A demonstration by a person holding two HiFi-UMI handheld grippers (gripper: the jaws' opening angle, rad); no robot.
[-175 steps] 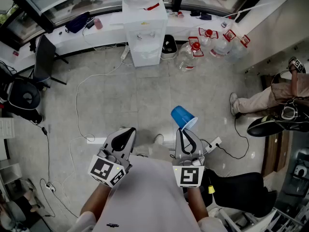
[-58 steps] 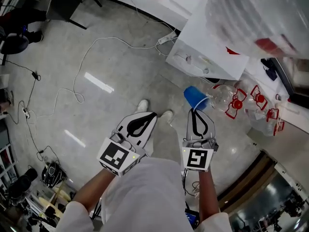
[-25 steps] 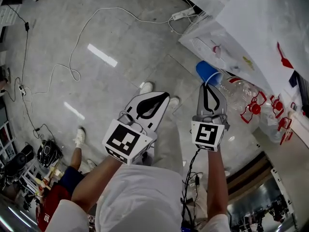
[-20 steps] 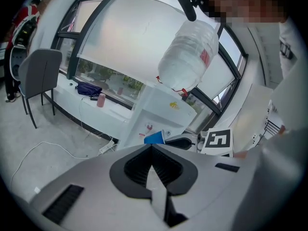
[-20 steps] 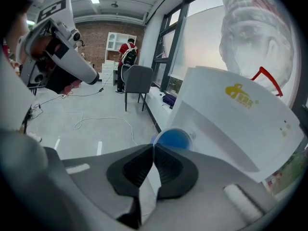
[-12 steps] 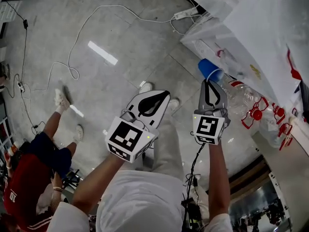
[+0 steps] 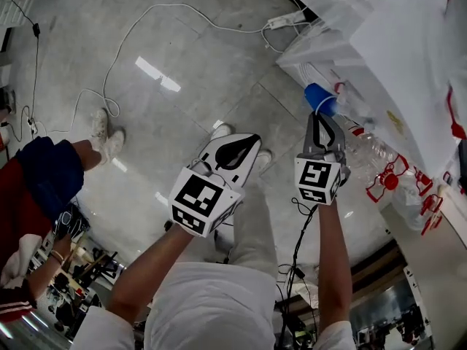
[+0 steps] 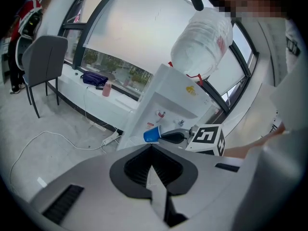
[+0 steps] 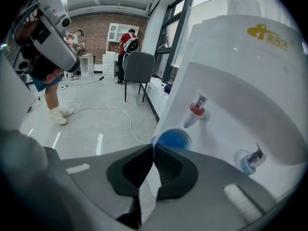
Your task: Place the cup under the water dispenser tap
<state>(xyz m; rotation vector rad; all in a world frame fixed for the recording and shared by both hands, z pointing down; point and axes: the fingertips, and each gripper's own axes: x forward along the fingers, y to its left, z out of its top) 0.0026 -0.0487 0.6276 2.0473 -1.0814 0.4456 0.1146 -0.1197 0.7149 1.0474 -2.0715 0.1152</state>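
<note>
Right gripper view: you are pinching the blue cup (image 9: 172,139) by its rim in your right gripper's (image 9: 153,147) jaws, near the water dispenser's (image 9: 250,76) red tap (image 9: 196,110). Your left gripper's (image 8: 151,149) jaws are sitting together, gripping nothing.

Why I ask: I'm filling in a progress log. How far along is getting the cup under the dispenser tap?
Done: the blue cup is picked up, its rim pinched in the jaws of the right gripper. In hand: it hangs tilted at the front of the water dispenser, near and below the red tap. Left: stand it upright under the tap and let go. The left gripper is shut and empty.
</note>
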